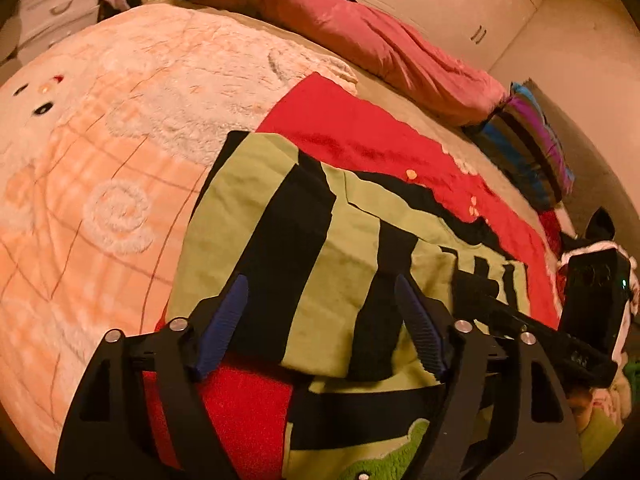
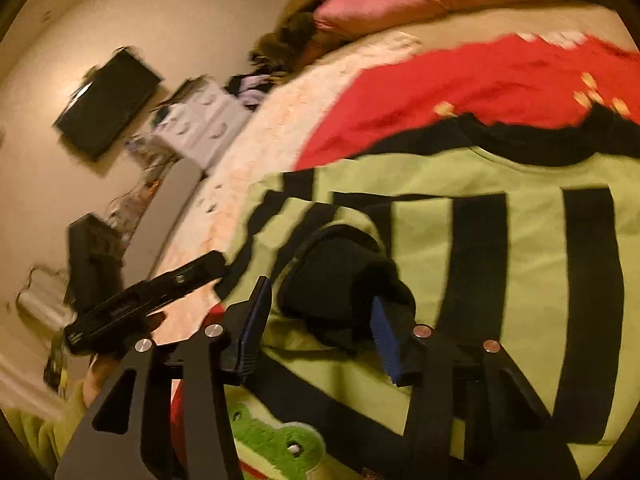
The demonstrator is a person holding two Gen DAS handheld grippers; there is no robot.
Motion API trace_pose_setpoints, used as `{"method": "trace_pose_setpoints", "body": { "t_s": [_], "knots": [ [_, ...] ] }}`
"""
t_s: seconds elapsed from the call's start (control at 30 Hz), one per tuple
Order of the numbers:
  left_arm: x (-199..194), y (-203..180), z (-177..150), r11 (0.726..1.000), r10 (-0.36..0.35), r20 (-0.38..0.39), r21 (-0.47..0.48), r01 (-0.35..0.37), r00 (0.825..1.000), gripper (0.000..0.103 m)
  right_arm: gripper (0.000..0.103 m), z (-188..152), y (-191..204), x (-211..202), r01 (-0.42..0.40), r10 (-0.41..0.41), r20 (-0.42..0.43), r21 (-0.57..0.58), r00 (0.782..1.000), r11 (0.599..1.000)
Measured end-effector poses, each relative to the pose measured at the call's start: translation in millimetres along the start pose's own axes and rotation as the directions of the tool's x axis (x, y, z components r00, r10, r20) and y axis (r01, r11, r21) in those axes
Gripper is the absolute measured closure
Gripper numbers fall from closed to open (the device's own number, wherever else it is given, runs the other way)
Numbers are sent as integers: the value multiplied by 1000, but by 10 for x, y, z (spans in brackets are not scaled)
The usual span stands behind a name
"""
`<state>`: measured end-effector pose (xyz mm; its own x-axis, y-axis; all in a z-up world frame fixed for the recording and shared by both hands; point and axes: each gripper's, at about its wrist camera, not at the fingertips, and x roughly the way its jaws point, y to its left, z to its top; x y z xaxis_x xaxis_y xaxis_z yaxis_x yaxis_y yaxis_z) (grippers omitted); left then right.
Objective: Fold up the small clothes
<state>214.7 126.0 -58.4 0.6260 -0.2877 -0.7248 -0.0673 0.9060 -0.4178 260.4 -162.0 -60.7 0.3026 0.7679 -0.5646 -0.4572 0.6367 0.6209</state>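
A green garment with black stripes (image 1: 320,240) (image 2: 520,260) lies spread on a red blanket (image 1: 360,136) on the bed, one sleeve folded over its body. My left gripper (image 1: 322,312) is open low over that folded part, its blue pads (image 1: 224,320) wide apart and holding nothing. In the right wrist view the sleeve's black cuff (image 2: 340,280) stands bunched between the jaws of my right gripper (image 2: 320,320). One pad lies against the cuff, while a strip of green shows beside the other pad (image 2: 256,320). Each gripper also shows from the side: the right gripper (image 1: 480,296), the left gripper (image 2: 192,272).
A peach fleece blanket (image 1: 100,160) covers the bed's left part. A pink duvet (image 1: 360,32) and a striped cushion (image 1: 532,148) lie along the far side by the wardrobe doors (image 1: 440,0). A drawer unit (image 2: 204,120) and a wall screen (image 2: 108,104) stand beyond the bed.
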Motion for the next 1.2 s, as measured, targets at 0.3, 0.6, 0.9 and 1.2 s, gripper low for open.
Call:
{"method": "trace_pose_setpoints", "body": {
  "t_s": [0.3, 0.6, 0.9, 1.2],
  "knots": [
    [66, 56, -38, 1000, 5, -6, -22, -5, 1000, 32, 79, -84, 10, 177, 90, -105, -105, -140, 989, 986],
    [-113, 126, -37, 998, 1, 6, -63, -1, 1000, 27, 98, -74, -45, -564, -27, 28, 12, -44, 1000, 999],
    [-116, -33, -105, 999, -14, -17, -33, 13, 1000, 26, 98, 44, -330, -1139, 294, -289, 51, -161, 956, 942],
    [20, -203, -251, 1000, -23, -79, 15, 24, 997, 25, 76, -358, -930, -981, 328, -329, 6, 74, 944, 942]
  ]
}}
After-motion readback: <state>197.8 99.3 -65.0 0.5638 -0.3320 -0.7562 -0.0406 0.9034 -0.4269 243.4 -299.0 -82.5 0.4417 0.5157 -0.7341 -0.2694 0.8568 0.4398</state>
